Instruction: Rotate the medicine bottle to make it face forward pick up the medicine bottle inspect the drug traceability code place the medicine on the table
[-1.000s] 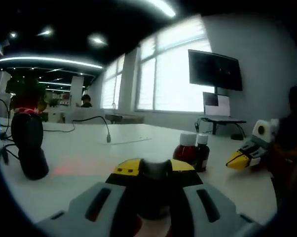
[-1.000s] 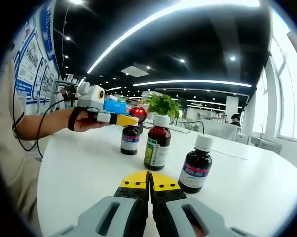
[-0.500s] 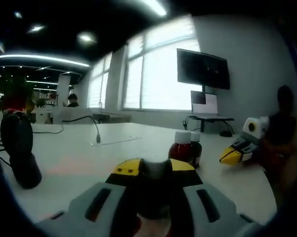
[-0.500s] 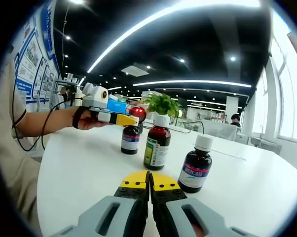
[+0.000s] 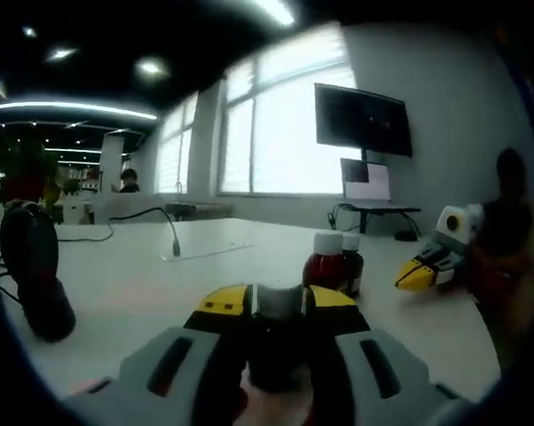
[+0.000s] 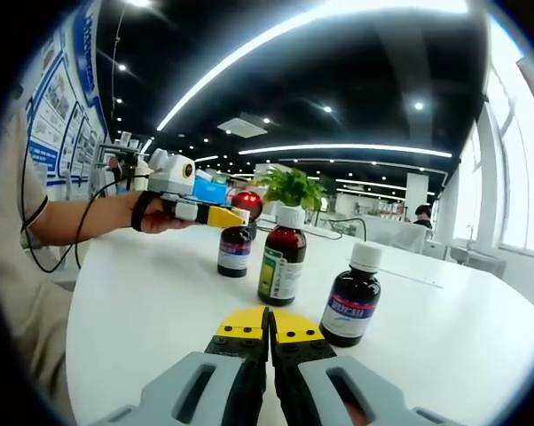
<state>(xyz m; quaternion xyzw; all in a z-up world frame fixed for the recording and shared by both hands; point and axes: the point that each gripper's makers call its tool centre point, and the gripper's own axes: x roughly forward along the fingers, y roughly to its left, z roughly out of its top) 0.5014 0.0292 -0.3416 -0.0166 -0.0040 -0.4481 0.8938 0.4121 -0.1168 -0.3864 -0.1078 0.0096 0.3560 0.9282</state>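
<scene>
Three medicine bottles stand on the white table (image 6: 143, 311). My left gripper (image 6: 227, 216) reaches in from the left, held by a hand, with its yellow tips over the top of the far dark bottle (image 6: 235, 252). In the left gripper view that dark bottle (image 5: 276, 346) sits between the jaws of the left gripper (image 5: 278, 302), which is shut on it. A red-brown bottle (image 6: 282, 259) with a green label and a white cap stands in the middle. A dark bottle (image 6: 351, 303) with a blue label stands nearest my right gripper (image 6: 269, 321), which is shut and holds nothing.
In the left gripper view, the red-brown bottle (image 5: 325, 264) and the dark bottle (image 5: 350, 266) stand ahead, with the right gripper (image 5: 413, 280) beyond them. A black rounded object (image 5: 35, 280) and a cable (image 5: 171, 232) lie to the left. A potted plant (image 6: 291, 188) stands behind the bottles.
The left gripper has shifted a little to the right over the far dark bottle, and its view has turned slightly. The right gripper has not moved.
</scene>
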